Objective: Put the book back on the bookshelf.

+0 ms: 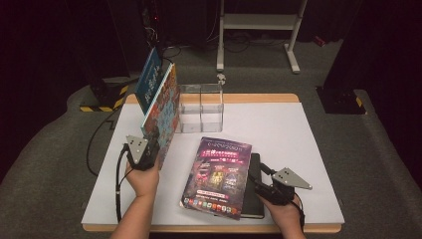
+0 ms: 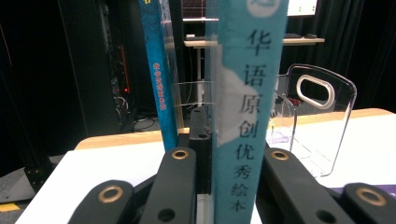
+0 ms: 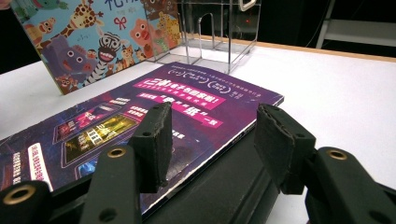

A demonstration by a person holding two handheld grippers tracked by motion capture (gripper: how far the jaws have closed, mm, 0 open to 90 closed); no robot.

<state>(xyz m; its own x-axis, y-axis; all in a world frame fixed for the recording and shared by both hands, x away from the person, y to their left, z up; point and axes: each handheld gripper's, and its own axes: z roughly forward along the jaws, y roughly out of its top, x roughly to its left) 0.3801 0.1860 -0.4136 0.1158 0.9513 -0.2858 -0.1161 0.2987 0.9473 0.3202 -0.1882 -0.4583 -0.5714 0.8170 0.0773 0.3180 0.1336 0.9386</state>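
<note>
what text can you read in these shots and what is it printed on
"华语原创优秀绘本": down the teal spine of the picture book, which the left gripper clamps.
Blue book beside it: yellow spine characters, too small to read.
Purple magazine: pink banners of white characters, too blurred to read.
Animal cover of the picture book: dark title characters cut off at the top edge, unreadable.

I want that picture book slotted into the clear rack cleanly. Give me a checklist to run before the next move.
1. Left gripper shut on picture book spine: ok.
2. Book held upright: ok, slightly tilted.
3. Clear rack slots free beside the blue book: ok.
4. Book's lower edge clear of the table: cannot tell.
5. Right gripper away from the rack, jaws open over the purple magazine: ok.
</note>
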